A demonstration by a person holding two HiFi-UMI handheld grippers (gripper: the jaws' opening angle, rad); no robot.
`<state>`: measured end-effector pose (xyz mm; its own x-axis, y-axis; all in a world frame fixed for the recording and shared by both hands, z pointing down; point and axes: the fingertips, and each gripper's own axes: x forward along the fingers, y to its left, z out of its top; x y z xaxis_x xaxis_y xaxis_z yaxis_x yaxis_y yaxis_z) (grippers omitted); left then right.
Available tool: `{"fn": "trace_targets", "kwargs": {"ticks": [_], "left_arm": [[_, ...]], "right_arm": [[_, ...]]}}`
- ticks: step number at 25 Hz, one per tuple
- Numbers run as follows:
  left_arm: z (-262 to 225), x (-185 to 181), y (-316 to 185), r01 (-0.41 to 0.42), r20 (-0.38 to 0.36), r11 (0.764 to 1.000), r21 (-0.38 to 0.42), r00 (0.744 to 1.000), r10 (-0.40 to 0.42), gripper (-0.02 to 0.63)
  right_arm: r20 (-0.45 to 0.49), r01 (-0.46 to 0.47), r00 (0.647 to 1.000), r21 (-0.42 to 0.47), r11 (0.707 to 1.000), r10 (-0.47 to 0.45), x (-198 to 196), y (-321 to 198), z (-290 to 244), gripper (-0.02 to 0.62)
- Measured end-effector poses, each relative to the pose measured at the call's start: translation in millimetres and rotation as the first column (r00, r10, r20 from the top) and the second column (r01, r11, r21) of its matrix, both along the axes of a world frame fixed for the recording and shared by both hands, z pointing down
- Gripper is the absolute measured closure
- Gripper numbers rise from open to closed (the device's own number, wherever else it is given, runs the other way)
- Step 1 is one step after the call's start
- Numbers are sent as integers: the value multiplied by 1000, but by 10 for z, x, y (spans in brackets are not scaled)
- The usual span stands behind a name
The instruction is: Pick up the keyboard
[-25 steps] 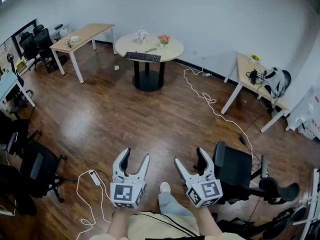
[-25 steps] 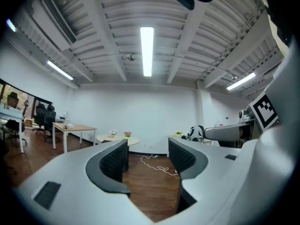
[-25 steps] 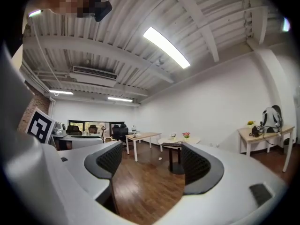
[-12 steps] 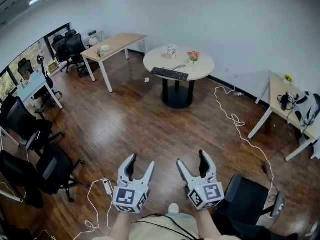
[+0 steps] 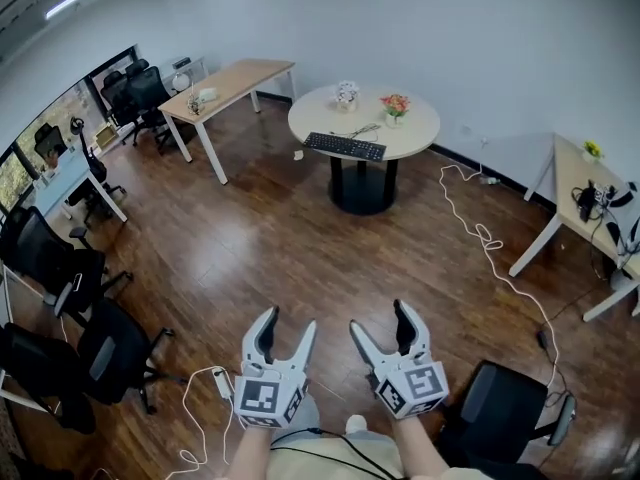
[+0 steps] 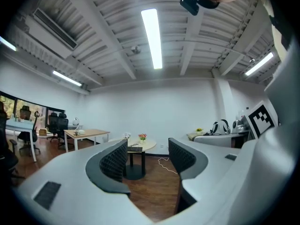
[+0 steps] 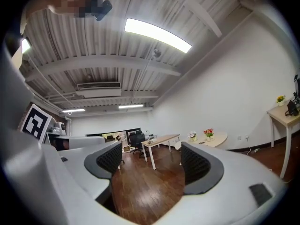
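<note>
Facing keyboard (image 5: 345,146) | well ahead of both claws, on round tabletop (image 5: 415,133) | left claw (image 5: 288,320) and right claw (image 5: 380,318) released, empty | keyboard likely light, stiff, flat: grip opposite short ends

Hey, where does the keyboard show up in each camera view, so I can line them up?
Head view: keyboard on the round table, upper middle.
Left gripper view: keyboard at centre, seen between the jaws, far off.
Right gripper view: too small to tell; the table sits right of centre.
Shared landmark: red flowers on that table.
</note>
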<state>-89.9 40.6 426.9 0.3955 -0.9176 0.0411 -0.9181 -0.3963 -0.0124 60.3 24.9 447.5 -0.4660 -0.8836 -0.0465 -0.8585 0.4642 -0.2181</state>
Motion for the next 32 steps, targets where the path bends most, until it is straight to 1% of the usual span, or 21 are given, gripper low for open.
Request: {"fn": "trace_targets", "kwargs": {"ticks": [3, 6, 8, 10, 13, 17, 20, 22, 25, 27, 30, 32], "left_arm": [[112, -289, -409, 9, 13, 1000, 1, 1000, -9, 344], [89, -474, -1008, -18, 9, 1000, 15, 1000, 18, 344], [4, -640, -1388, -34, 16, 999, 27, 999, 33, 344], [-19, -895, -1706, -45, 27, 998, 43, 999, 44, 344], [7, -1219, -2153, -65, -9, 997, 41, 998, 65, 344], [-13, -1463, -2512, -82, -54, 997, 14, 995, 82, 344], [127, -1636, -2776, -78, -47, 997, -4, 996, 78, 344], [205, -1633, -2916, -89, -50, 996, -19, 995, 88, 344], [308, -1544, -3185, -88, -53, 996, -29, 995, 87, 344], [304, -1392, -3390, -89, -57, 995, -42, 995, 86, 344], [350, -1161, -3768, -77, -19, 997, -31, 997, 77, 344], [264, -925, -4066, -71, -37, 997, -42, 997, 69, 344]], "right_arm": [[-31, -38, 999, -6, 999, 38, -106, -373, 57, 196], [-42, -86, 995, -8, 996, 86, -195, -938, 50, 196], [-57, -106, 993, -4, 994, 106, -321, -1294, -26, 196], [-84, -125, 989, 17, 992, 125, -508, -1597, -132, 196], [-91, -164, 982, 37, 986, 167, -764, -2033, -276, 196], [-131, -188, 973, 31, 982, 190, -1025, -2332, -251, 196], [-148, -183, 972, 0, 983, 181, -1164, -2507, -127, 196], [-150, -192, 971, -17, 981, 187, -1153, -2633, -54, 196], [-136, -206, 970, -34, 978, 200, -1026, -2907, 36, 196], [-121, -204, 973, -43, 978, 197, -893, -3141, 78, 196], [-98, -182, 979, -42, 982, 177, -677, -3536, 103, 196], [-78, -168, 983, -35, 985, 165, -475, -3860, 99, 196]]}}
